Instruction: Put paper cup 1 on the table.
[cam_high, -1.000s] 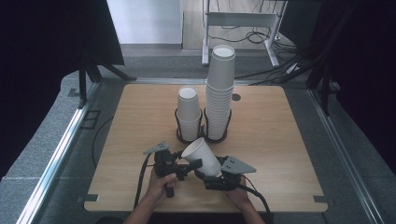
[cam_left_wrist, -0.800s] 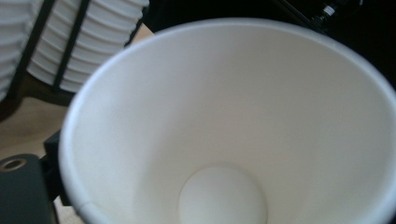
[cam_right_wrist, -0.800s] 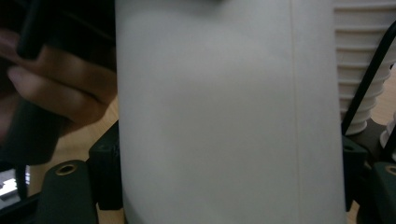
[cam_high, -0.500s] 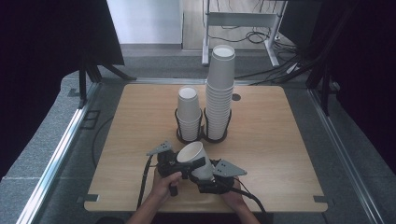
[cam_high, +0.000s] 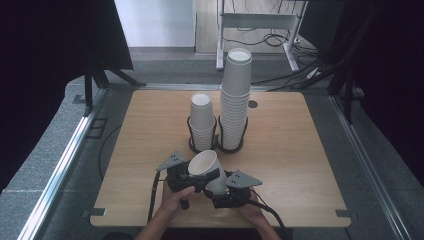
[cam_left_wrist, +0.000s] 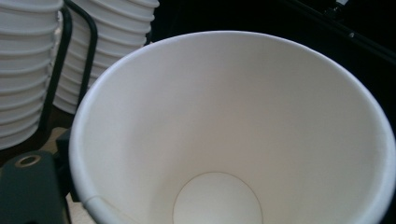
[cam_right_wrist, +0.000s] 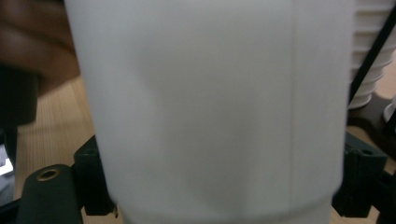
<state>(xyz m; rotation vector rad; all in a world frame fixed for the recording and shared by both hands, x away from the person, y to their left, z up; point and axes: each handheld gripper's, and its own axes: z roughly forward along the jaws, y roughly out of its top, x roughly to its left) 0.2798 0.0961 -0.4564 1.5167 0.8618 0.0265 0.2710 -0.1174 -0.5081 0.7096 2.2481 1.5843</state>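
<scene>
A white paper cup (cam_high: 202, 164) hangs tilted above the table's front, mouth up and toward the left, between both grippers. My left gripper (cam_high: 204, 176) has just been closing and is shut on the cup's rim; in the left gripper view I look straight into the cup (cam_left_wrist: 233, 140), with one black jaw outside its wall at lower left. My right gripper (cam_high: 219, 187) has the lower body of the cup (cam_right_wrist: 210, 116) between its jaws. Those jaws have just been opening a little, and the cup wall still meets both.
Two stacks of white cups stand in black wire holders (cam_high: 191, 131) at the table's middle: a short stack (cam_high: 201, 117) and a tall stack (cam_high: 236, 100). The wooden table (cam_high: 300, 150) has bare room left and right. Cables trail from both grippers toward the front edge.
The left gripper has moved in against the cup and shut on its rim. The cup has shifted slightly left and down. The right hand has barely moved.
</scene>
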